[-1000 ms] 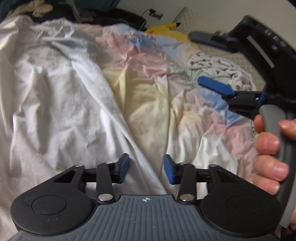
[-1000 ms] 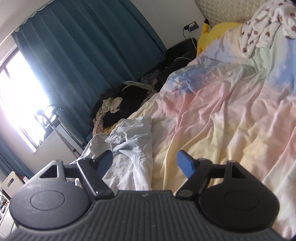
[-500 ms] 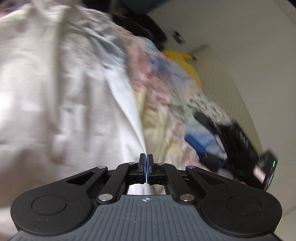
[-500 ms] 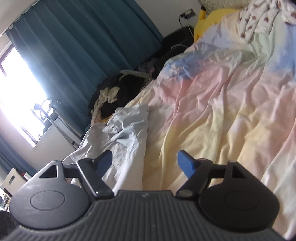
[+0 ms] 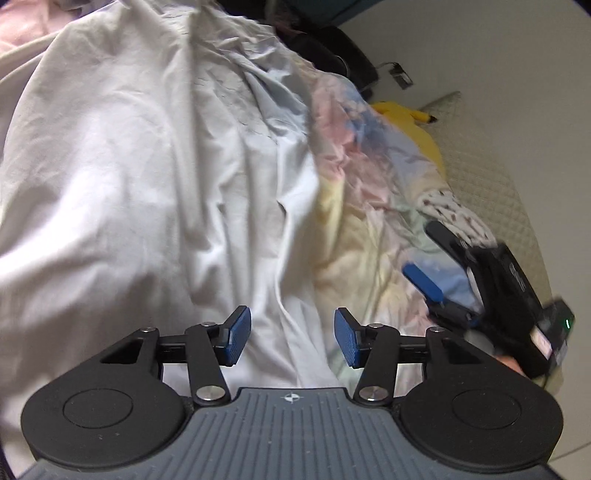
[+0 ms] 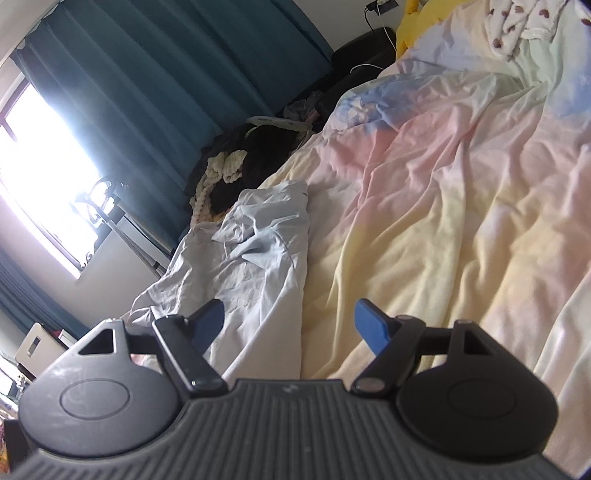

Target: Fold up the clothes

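white garment (image 5: 155,177) | spread on the bed, long axis running away from my left fingers (image 5: 291,338), directly ahead | left fingers just opened, grasping nothing | right fingers (image 6: 290,326) released, beside its edge, farther

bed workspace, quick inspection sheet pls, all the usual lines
surface: bed under a wrinkled pastel rainbow sheet.
job's things: crumpled white cotton garment on the sheet's edge.
clutter: white heart-print cloth, yellow plush toy.
grippers: left gripper open over the garment, jaws just opened, pads not pressing; right gripper open, nothing held.
cables: white cable by a wall socket.
surroundings: teal curtain, bright window.
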